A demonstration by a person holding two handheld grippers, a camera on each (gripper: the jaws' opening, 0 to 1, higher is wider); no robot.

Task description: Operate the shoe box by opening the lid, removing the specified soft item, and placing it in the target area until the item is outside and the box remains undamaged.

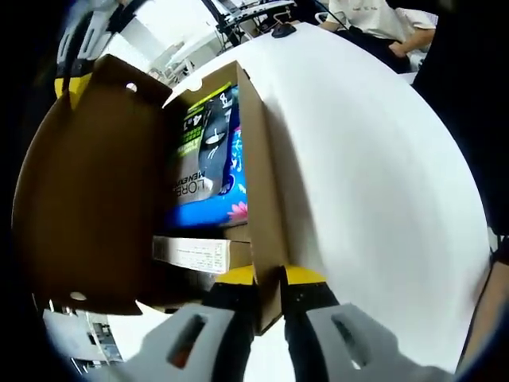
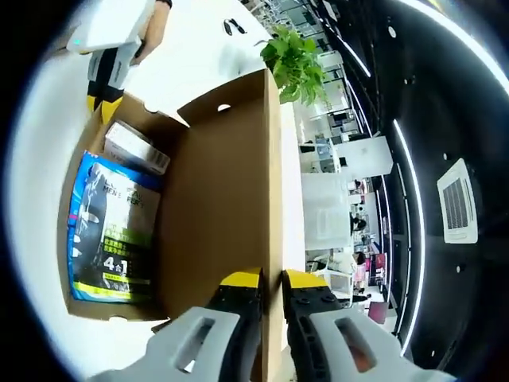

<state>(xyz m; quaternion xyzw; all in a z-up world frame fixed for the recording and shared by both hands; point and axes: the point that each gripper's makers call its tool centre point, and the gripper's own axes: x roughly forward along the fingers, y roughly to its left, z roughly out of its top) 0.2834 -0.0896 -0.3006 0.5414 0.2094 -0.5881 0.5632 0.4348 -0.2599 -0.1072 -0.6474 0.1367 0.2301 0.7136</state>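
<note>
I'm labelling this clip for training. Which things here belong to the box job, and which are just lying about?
Job:
shoe box
lid, raised
blue packet inside
left gripper, on the box wall
right gripper, on the lid edge

Lying about:
small carton inside the box
potted plant
white table

Shoe box (image 2: 159,127): top open; raised lid (image 2: 227,199) walls one long side. Interior: blue pouch (image 2: 107,235) covers most of the floor, small carton (image 2: 137,148) at one end. Bench (image 1: 374,175): bare white surface beside the box's outer wall. Left gripper (image 1: 269,276) and right gripper (image 2: 270,277) each straddle a cardboard edge.
</note>
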